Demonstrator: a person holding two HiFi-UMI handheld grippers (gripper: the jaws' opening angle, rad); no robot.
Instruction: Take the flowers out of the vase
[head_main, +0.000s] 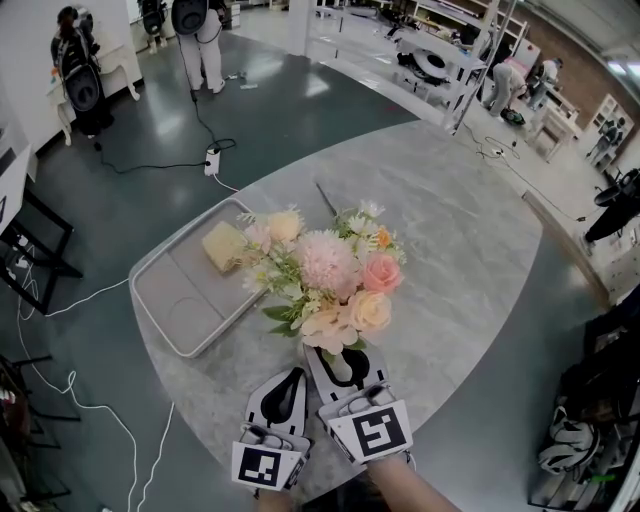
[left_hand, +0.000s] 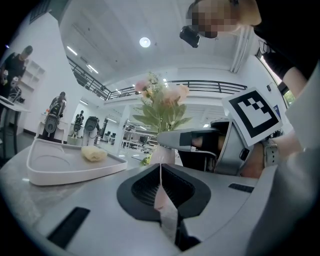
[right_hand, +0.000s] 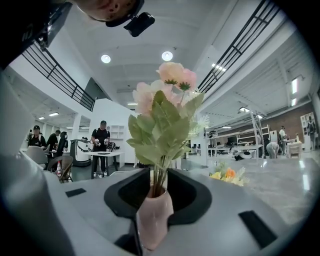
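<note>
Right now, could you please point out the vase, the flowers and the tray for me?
vase (right_hand: 154, 218): right gripper view, its pink belly.
flowers (head_main: 328, 262): head view, the big pink bloom.
tray (head_main: 172, 300): head view, its bare floor.

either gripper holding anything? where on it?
Right gripper grips the pink vase on its body, just below the mouth. Left gripper is shut on nothing visible.

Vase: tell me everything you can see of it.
The vase is small, pale pink and matte, ceramic-looking, with a rounded shoulder and narrow mouth. It stands between the right gripper's jaws, which are closed on its sides. The flowers' green stems fill its mouth. Its base is hidden, so whether it touches the table cannot be told.
</note>
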